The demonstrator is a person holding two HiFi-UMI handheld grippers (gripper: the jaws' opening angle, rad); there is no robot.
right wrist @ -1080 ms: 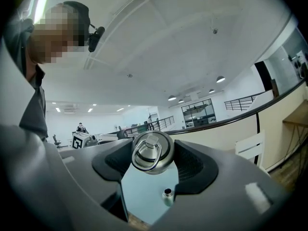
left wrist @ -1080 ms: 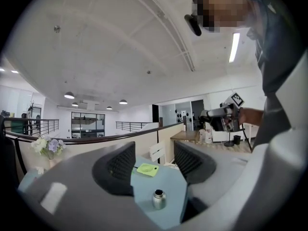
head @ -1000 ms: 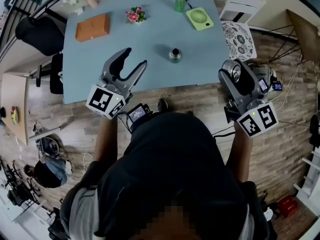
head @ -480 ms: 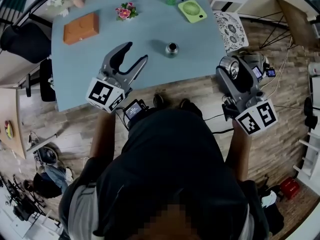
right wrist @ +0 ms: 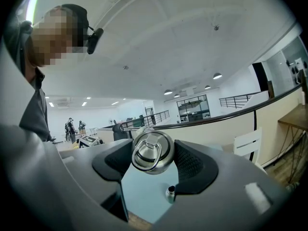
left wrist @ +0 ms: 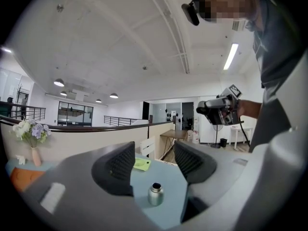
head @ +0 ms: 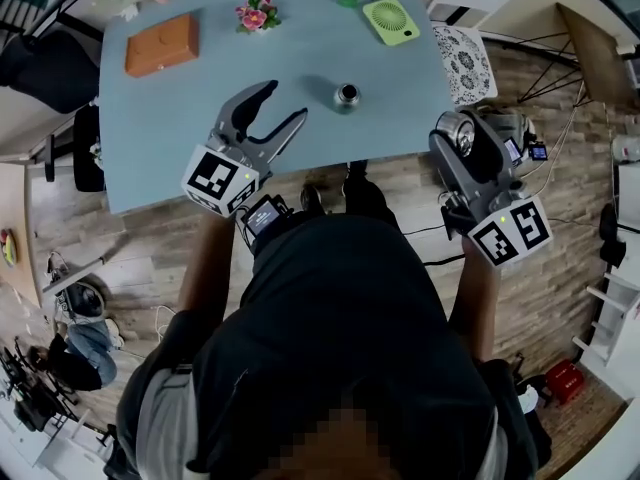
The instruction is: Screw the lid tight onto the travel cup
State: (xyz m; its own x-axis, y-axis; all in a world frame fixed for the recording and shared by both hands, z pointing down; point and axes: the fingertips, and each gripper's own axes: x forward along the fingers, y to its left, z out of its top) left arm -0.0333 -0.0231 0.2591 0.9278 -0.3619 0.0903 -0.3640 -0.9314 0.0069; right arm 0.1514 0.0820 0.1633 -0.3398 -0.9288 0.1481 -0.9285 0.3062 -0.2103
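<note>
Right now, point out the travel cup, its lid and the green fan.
travel cup [head: 347, 94], head view, its open mouth.
lid [right wrist: 152, 151], right gripper view, middle of its top face.
green fan [head: 391, 20], head view, middle of its grille.

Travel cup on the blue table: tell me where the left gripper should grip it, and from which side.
Probably best to grip the travel cup round its straight body, below the neck, with the left gripper coming level from the near side. It stands upright, mouth open: the top must stay free for the lid.
</note>
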